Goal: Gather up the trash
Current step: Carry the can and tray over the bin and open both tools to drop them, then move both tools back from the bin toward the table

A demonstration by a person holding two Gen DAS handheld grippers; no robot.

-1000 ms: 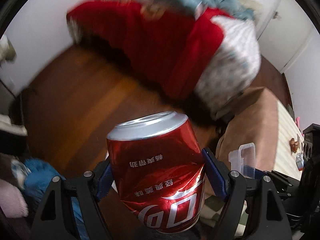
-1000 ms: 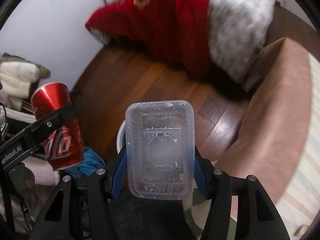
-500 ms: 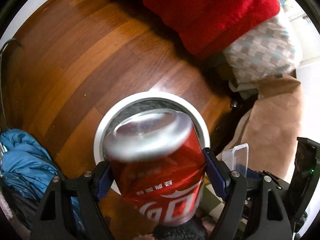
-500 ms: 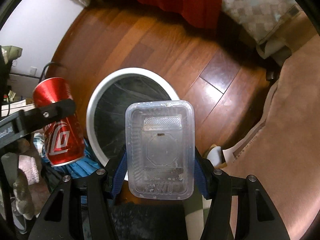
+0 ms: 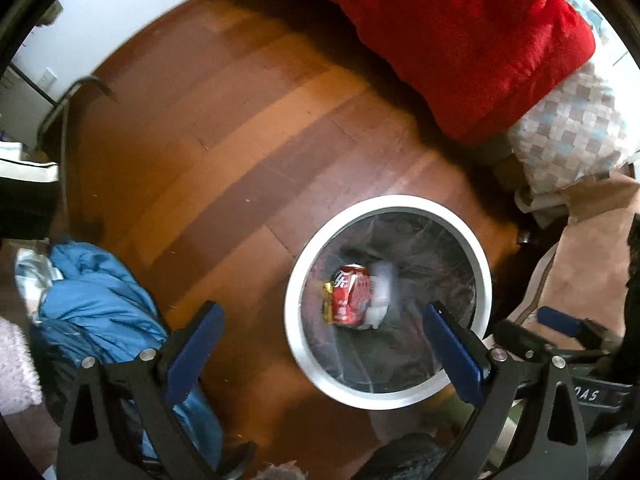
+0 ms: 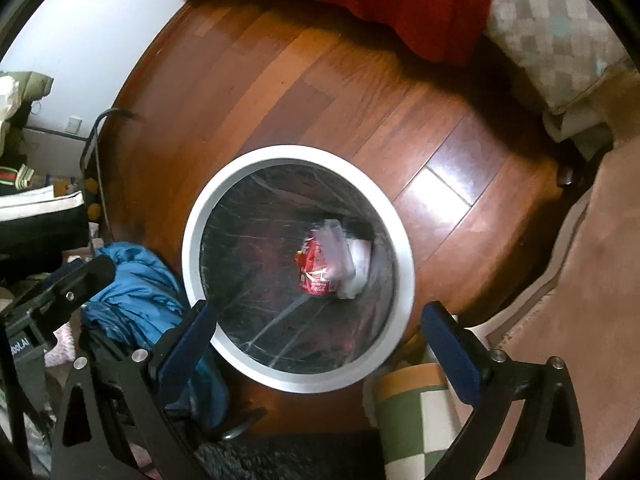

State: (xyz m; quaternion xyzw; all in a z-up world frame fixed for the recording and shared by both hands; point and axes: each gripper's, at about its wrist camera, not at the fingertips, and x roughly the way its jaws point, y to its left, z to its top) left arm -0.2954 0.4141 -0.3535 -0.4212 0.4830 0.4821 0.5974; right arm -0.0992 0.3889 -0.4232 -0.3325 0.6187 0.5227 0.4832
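Note:
A round white-rimmed trash bin [image 5: 296,268] with a dark liner stands on the wood floor; it also shows in the right wrist view [image 6: 192,240]. A red soda can [image 5: 347,295] lies at its bottom, with a clear plastic container [image 5: 382,292] beside it. Both show in the right wrist view, the can [image 6: 314,270] and the container [image 6: 344,260]. My left gripper [image 5: 324,336] is open and empty above the bin's left side. My right gripper [image 6: 320,336] is open and empty above the bin's near rim.
A blue garment [image 5: 100,300] lies on the floor left of the bin. A red blanket [image 5: 460,40] and checked pillow [image 5: 568,128] lie at the far side. A tan rug [image 6: 580,280] and a green checked item [image 6: 416,412] are on the right.
Both grippers opened. The red can and the clear container dropped out of them into the bin. Both views tilted down over the bin.

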